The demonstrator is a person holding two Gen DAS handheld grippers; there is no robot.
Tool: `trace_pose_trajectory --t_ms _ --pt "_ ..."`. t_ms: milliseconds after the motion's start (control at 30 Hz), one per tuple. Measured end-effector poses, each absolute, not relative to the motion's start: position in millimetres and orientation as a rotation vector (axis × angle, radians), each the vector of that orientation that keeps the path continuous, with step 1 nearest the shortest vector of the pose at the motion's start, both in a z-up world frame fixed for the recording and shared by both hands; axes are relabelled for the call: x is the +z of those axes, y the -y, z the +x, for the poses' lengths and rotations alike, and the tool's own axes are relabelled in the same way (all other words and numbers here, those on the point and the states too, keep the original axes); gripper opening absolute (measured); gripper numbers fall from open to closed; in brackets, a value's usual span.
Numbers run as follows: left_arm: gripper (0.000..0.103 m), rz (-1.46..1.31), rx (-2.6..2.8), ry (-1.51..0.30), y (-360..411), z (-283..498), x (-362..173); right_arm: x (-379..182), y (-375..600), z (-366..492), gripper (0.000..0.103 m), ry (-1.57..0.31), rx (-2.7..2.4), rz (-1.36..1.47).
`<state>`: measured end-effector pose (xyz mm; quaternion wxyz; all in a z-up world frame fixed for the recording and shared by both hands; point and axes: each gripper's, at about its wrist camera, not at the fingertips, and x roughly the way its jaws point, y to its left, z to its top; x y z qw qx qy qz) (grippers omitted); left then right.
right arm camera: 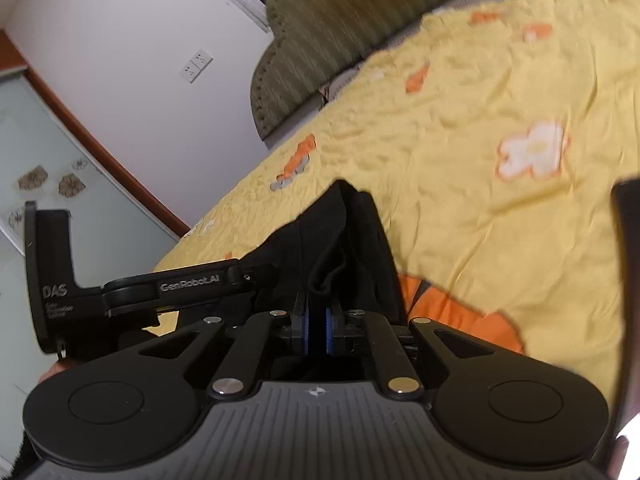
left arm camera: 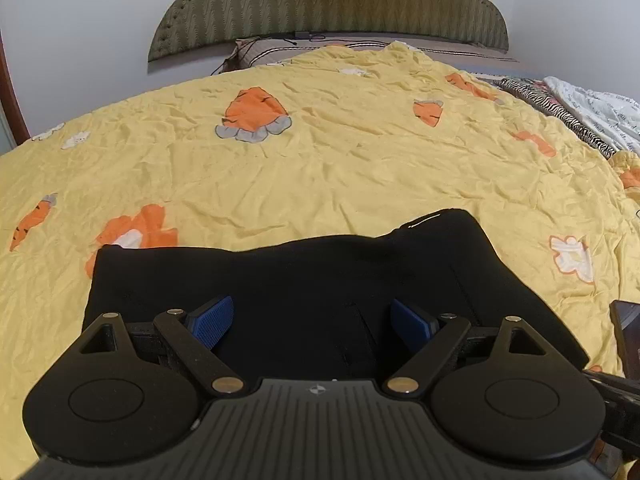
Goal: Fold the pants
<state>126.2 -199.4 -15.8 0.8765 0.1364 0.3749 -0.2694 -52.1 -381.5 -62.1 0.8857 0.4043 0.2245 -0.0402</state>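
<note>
The black pants [left arm camera: 304, 280] lie folded in a compact rectangle on the yellow bedspread [left arm camera: 320, 152], just in front of me. My left gripper [left arm camera: 312, 322] is open, its blue pads [left arm camera: 212, 322] spread wide above the near edge of the pants, holding nothing. In the right wrist view my right gripper [right arm camera: 316, 320] is shut on a bunched edge of the black pants [right arm camera: 344, 240], which rise from between its fingers. The left gripper's body [right arm camera: 180, 284] shows beside it on the left.
A green padded headboard [left arm camera: 328, 4] and pillows stand at the far end of the bed. Zebra-striped and white printed fabrics [left arm camera: 580, 112] lie at the right edge. A dark object [left arm camera: 626, 332] sits close on the right. A wall with sockets [right arm camera: 196, 66] is to the left.
</note>
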Motion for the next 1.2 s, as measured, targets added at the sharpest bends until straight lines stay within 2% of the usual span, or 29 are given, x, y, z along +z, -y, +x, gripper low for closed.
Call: trace_pose_trajectory --t_ms 167,267,367,433,633,733,967,1100,1200 --pt "0.088 0.313 -0.570 -0.761 211.8 128.2 -15.3 -71.2 385.1 -49.4 0.007 -0.491 -0.113 0.868" --pt "0.094 0.332 -0.564 -0.740 219.5 136.5 -17.8 -61.2 386.9 -52.0 0.016 -0.495 -0.142 0.849" --pt "0.096 0.327 -0.524 -0.761 222.1 151.8 -26.4 -21.7 374.2 -46.7 0.016 -0.422 -0.267 0.566" --pt "0.094 0.287 -0.507 -0.781 216.5 157.9 -25.9 -4.5 370.2 -25.1 0.016 -0.413 -0.260 0.443" --pt "0.096 0.325 -0.448 -0.758 202.7 156.2 -21.1 -33.6 369.8 75.0 0.016 -0.677 -0.154 0.367" --pt "0.101 0.339 -0.436 -0.777 206.8 169.6 -29.6 -44.9 375.5 93.2 0.015 -0.704 -0.174 0.349" --pt "0.100 0.305 -0.460 -0.807 184.1 158.8 -14.6 -12.0 358.9 36.9 0.016 -0.649 -0.164 0.287" --pt "0.103 0.331 -0.468 -0.821 173.8 143.6 -23.5 -31.4 343.2 35.6 0.017 -0.716 -0.129 0.237" --pt "0.101 0.367 -0.433 -0.812 172.4 137.2 -19.7 -25.4 350.0 28.1 0.018 -0.679 -0.173 0.313"
